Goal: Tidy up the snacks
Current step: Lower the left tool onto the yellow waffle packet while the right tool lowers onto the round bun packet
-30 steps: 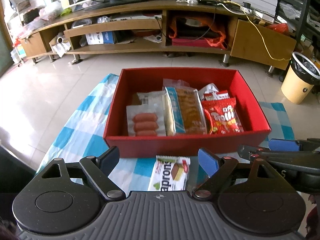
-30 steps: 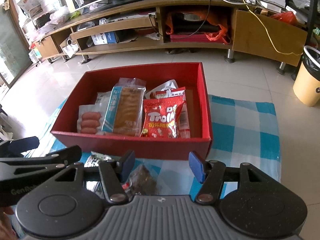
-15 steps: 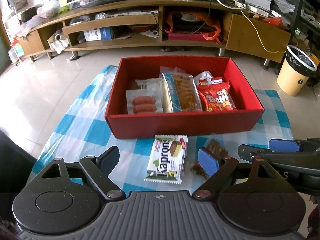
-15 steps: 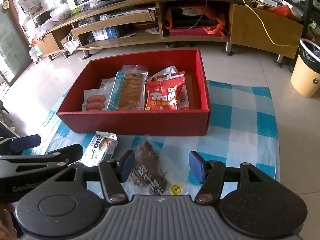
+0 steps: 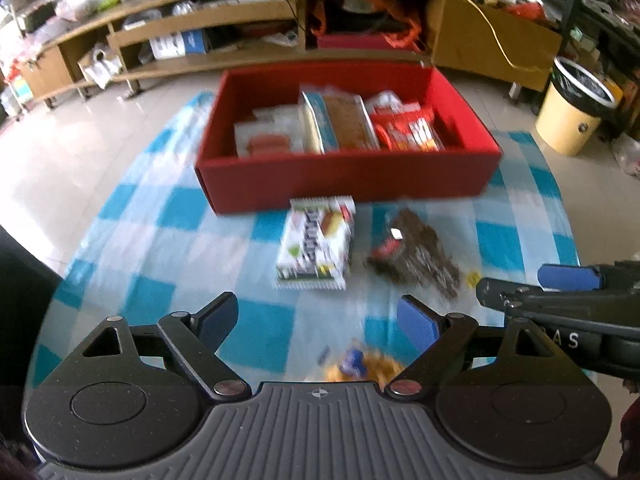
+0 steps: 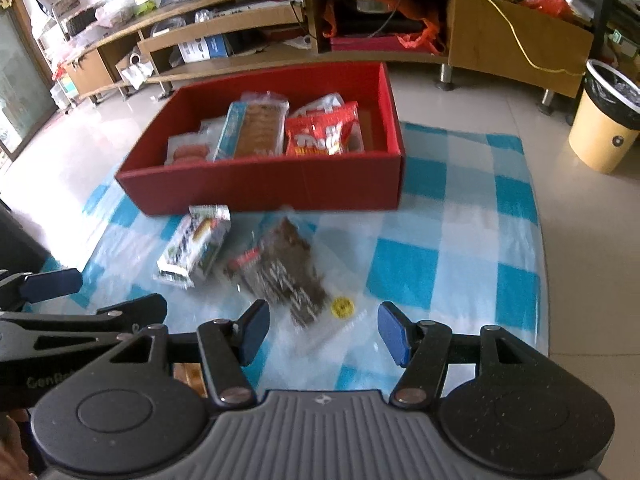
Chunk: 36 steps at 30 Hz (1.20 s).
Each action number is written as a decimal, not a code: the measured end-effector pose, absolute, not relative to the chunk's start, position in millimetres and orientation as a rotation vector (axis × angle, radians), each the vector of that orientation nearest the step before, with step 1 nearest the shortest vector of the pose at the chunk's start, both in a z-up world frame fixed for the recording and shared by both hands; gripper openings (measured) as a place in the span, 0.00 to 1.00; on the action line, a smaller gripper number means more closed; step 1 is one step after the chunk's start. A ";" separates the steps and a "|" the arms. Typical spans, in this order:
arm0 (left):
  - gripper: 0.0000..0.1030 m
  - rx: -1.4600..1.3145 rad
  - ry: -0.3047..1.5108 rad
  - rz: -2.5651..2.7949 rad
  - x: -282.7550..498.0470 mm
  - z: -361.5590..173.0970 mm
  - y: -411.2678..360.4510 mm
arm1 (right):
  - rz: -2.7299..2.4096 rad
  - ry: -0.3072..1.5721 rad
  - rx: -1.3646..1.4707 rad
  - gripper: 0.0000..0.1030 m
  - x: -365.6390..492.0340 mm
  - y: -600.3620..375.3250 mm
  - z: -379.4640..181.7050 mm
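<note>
A red box [image 5: 348, 178] [image 6: 280, 184] holds several snack packs on a blue-checked cloth. In front of it lie a white Kaprons wafer pack [image 5: 316, 246] [image 6: 196, 246], a clear bag of dark brown snacks [image 5: 416, 254] [image 6: 286, 272] and a yellow-blue pack [image 5: 364, 364], partly hidden by my left gripper's body. My left gripper [image 5: 318, 322] is open and empty, above the cloth short of the wafer pack. My right gripper [image 6: 322, 330] is open and empty, just short of the brown snack bag. Each gripper shows at the edge of the other's view.
A low wooden TV cabinet [image 5: 280, 20] [image 6: 360, 20] runs along the back. A yellow bin [image 5: 572, 112] [image 6: 604, 120] stands on the tiled floor at the right. The blue-checked cloth [image 6: 460, 240] reaches past the box to the right.
Both grippers have pulled back and up from the red box, bringing the wafer pack, the brown snack bag and the yellow-blue pack into view. Both stayed open.
</note>
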<state>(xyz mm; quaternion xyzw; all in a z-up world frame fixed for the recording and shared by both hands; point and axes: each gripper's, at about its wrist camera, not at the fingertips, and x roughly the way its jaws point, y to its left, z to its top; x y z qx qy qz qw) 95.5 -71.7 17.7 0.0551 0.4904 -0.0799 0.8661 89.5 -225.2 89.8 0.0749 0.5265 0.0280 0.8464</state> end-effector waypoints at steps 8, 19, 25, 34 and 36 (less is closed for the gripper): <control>0.91 0.114 1.104 -0.218 74.6 1.8 -74.0 | 0.054 1.156 0.139 0.58 59.9 -228.1 82.9; 0.96 0.107 1.195 -0.256 67.4 -21.4 -78.1 | -0.004 1.173 0.216 0.64 35.7 -256.9 80.5; 0.98 0.148 1.233 -0.248 69.3 -38.8 -84.9 | -0.018 1.175 0.233 0.64 34.9 -262.0 79.1; 0.90 0.184 1.229 -0.258 65.8 -42.4 -91.9 | -0.029 1.217 0.246 0.65 33.8 -265.6 69.0; 0.86 0.175 1.227 -0.261 65.3 -40.2 -89.2 | -0.029 1.224 0.257 0.67 32.6 -265.8 67.4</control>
